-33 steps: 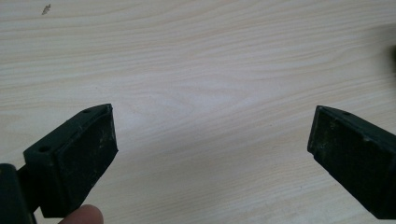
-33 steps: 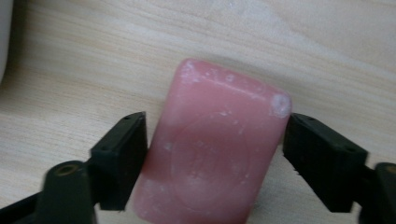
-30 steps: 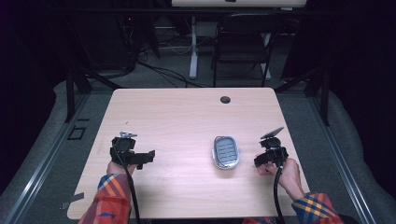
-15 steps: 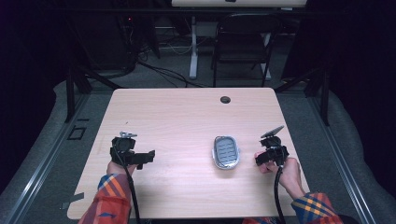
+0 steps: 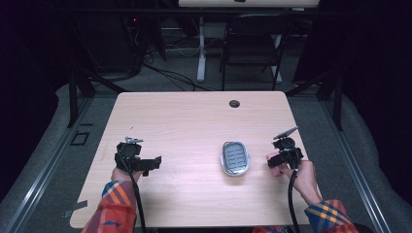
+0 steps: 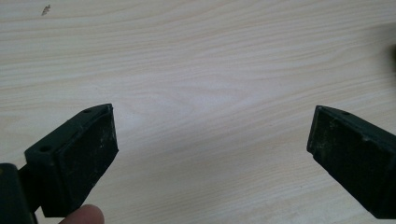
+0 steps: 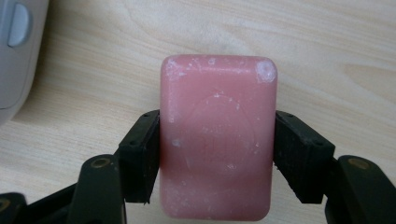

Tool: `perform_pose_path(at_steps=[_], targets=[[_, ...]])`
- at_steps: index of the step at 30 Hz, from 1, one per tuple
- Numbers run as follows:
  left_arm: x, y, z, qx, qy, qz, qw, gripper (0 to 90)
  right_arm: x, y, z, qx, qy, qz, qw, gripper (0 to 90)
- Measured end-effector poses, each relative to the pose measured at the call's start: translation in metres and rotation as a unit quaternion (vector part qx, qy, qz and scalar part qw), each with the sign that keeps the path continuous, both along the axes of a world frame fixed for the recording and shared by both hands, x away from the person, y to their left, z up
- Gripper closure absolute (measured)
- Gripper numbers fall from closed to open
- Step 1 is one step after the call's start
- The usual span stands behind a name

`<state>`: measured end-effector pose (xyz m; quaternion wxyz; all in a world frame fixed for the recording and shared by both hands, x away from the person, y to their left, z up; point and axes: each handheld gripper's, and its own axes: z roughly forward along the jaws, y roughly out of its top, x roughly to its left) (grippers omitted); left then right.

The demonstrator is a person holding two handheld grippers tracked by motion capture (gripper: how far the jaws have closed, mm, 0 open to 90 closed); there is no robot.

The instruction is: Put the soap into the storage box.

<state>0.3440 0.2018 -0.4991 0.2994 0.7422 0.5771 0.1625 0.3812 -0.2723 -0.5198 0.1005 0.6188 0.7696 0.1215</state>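
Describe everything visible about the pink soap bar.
The soap is a pink rectangular bar with rounded corners, a faint oval stamp on its face and whitish scuffs. The right hand-held gripper clamps its two long sides between the jaws. It sits by the table's right edge, right of the grey dish, apart from it.

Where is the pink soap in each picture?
High view: pink soap at the right, in the right gripper, beside the grey soap dish.
Left gripper view: the soap is not in it.
Right gripper view: soap in the middle between the jaws.
Shared landmark: the dish.
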Motion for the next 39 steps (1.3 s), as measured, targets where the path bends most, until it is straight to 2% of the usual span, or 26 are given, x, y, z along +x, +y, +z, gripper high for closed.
perform_pose_path(at_steps=[5,10,17,23,34,35,36,39], targets=[[0.000,0.000,0.000,0.000,0.001,-0.001,1.0000,1.7,0.002,-0.001,0.007,-0.001,0.007,0.010,0.9999,37.0],[0.001,-0.002,0.000,0.000,0.002,-0.003,1.0000,1.8,0.003,0.001,0.011,0.002,-0.002,0.010,0.9999,37.0],[0.002,-0.003,0.000,0.001,0.002,-0.005,1.0000,1.8,0.003,0.001,0.016,0.005,0.005,0.019,0.9998,37.0],[0.003,-0.005,0.000,0.002,0.001,-0.006,1.0000,1.8,0.002,0.001,0.023,0.009,-0.005,0.019,0.9998,37.0],[0.005,-0.007,-0.001,0.001,0.004,-0.010,0.9999,1.8,0.002,0.000,0.030,0.004,0.001,0.026,0.9996,37.0],[0.005,-0.008,-0.001,0.001,0.003,-0.011,0.9999,1.8,0.002,0.000,0.029,0.009,-0.005,0.023,0.9997,37.0],[0.005,-0.008,0.000,0.000,0.004,-0.010,0.9999,1.8,0.003,0.000,0.031,0.006,0.000,0.028,0.9996,37.0],[0.006,-0.008,-0.001,0.001,0.004,-0.013,0.9999,1.8,0.003,0.002,0.033,0.005,-0.004,0.032,0.9995,37.1]])
